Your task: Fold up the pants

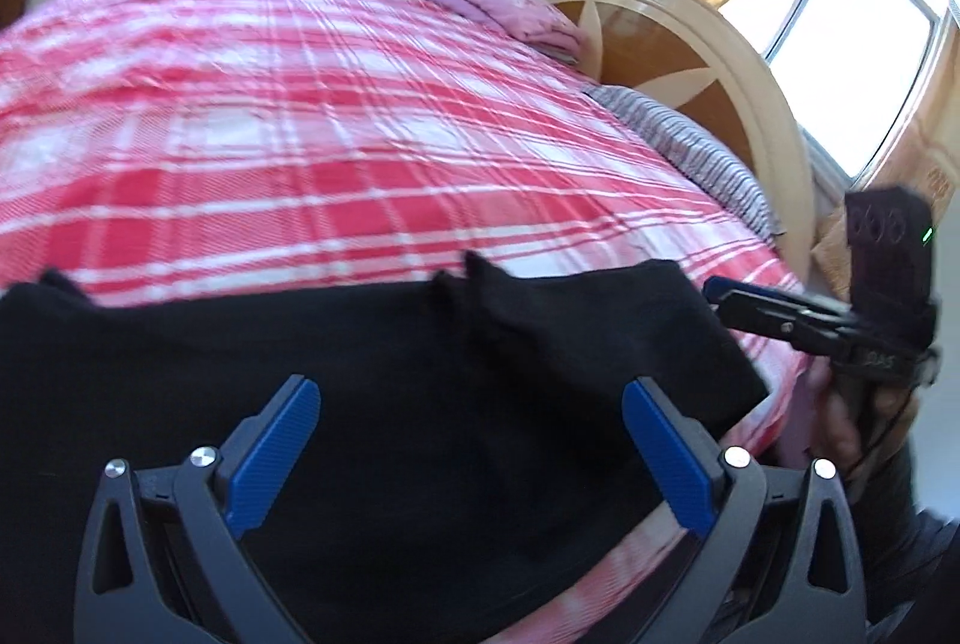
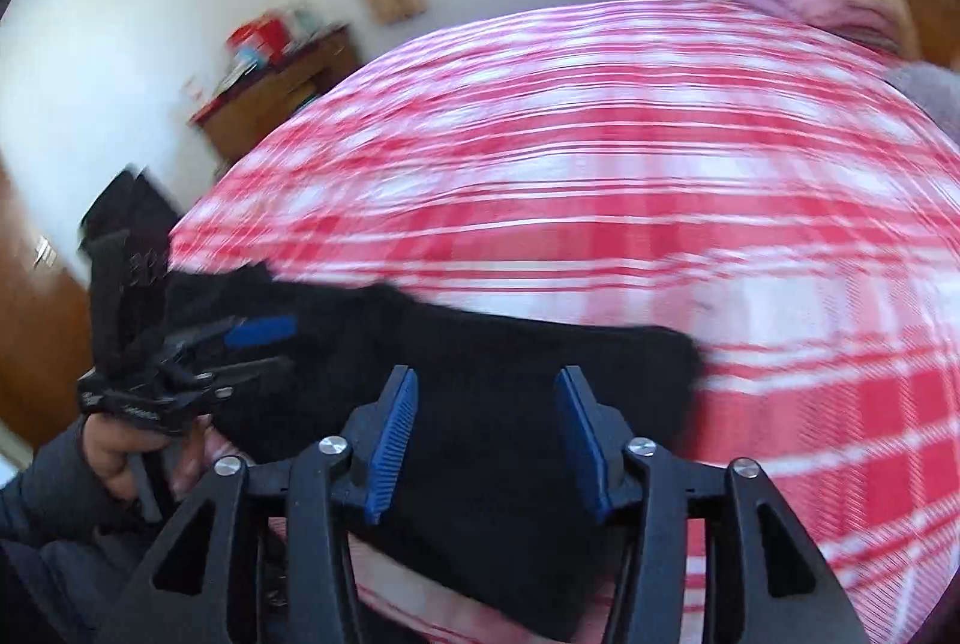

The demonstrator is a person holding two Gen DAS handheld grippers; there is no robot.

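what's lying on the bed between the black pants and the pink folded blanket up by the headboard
Nothing: in the left wrist view only bare red plaid bedspread stretches from the black pants to the pink blanket. The right wrist view agrees.

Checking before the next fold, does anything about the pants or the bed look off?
The black pants lie flat at the near edge of the plaid bedspread, but a small bit of cloth sticks up along their far edge. Nothing else stands out.
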